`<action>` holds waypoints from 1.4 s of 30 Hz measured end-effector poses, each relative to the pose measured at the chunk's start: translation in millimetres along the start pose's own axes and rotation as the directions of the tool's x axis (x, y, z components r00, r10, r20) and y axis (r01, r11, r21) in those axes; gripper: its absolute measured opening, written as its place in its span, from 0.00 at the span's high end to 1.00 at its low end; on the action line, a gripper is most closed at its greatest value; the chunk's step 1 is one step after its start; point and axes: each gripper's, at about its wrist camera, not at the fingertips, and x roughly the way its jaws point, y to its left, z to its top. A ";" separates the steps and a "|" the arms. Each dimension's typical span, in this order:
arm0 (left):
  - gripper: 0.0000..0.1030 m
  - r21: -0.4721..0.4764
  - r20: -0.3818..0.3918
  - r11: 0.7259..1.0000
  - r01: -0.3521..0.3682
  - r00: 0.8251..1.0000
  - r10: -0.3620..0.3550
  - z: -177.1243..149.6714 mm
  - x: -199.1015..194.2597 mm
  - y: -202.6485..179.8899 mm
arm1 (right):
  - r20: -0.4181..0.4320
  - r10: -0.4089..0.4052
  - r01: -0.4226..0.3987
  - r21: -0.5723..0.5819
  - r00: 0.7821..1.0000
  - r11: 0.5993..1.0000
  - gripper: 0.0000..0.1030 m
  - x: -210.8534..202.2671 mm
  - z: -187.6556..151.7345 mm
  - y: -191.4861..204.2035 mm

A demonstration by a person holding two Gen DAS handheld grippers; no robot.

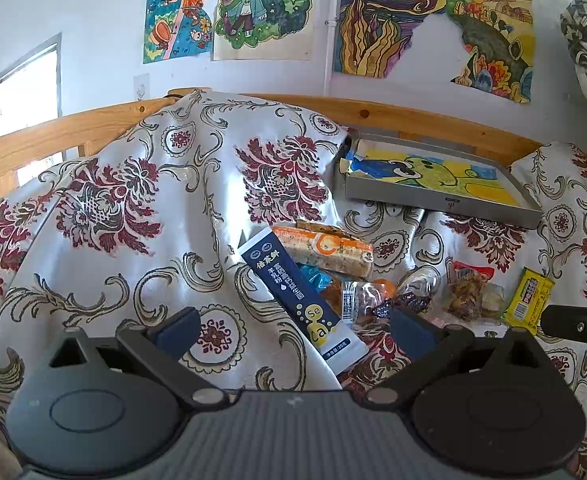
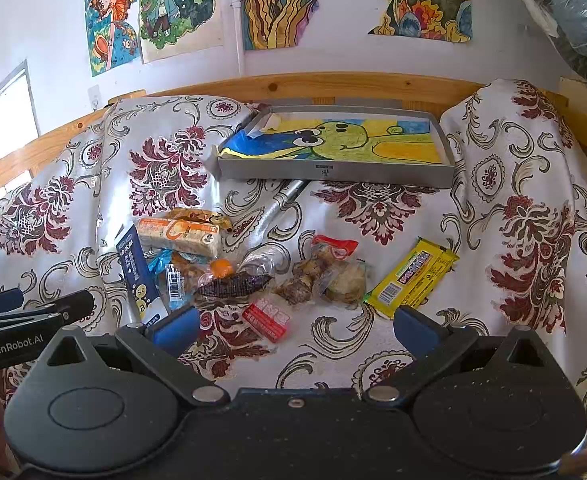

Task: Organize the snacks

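Right wrist view, over a bed draped in a floral cloth (image 2: 373, 344): my right gripper (image 2: 295, 326) hangs low above the spread, jaws wide apart and holding nothing. Between its blue pads lies a small red packet (image 2: 266, 319). Beyond it the snacks sit in a loose cluster: a yellow bar (image 2: 412, 273) off to the right, two clear bags of brown pieces (image 2: 321, 276) in the middle, a dark purple wrapper (image 2: 233, 285), an orange-labelled cracker pack (image 2: 181, 235) and a navy stick sachet (image 2: 138, 276) on the left. Farther back, against the wooden rail (image 2: 293, 82), rests a grey tray (image 2: 333, 170) lined with a green cartoon drawing, well apart from the pile. My left gripper (image 1: 293, 328), seen from its own camera, is also spread wide and empty, with the navy sachet's lower end lying between its fingers.
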 end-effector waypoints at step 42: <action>0.01 -0.038 -0.198 0.996 0.086 0.976 -0.092 26.2 56.6 20.0 | -0.030 0.115 -0.114 0.039 0.993 0.993 0.01 22.2 26.1 -7.9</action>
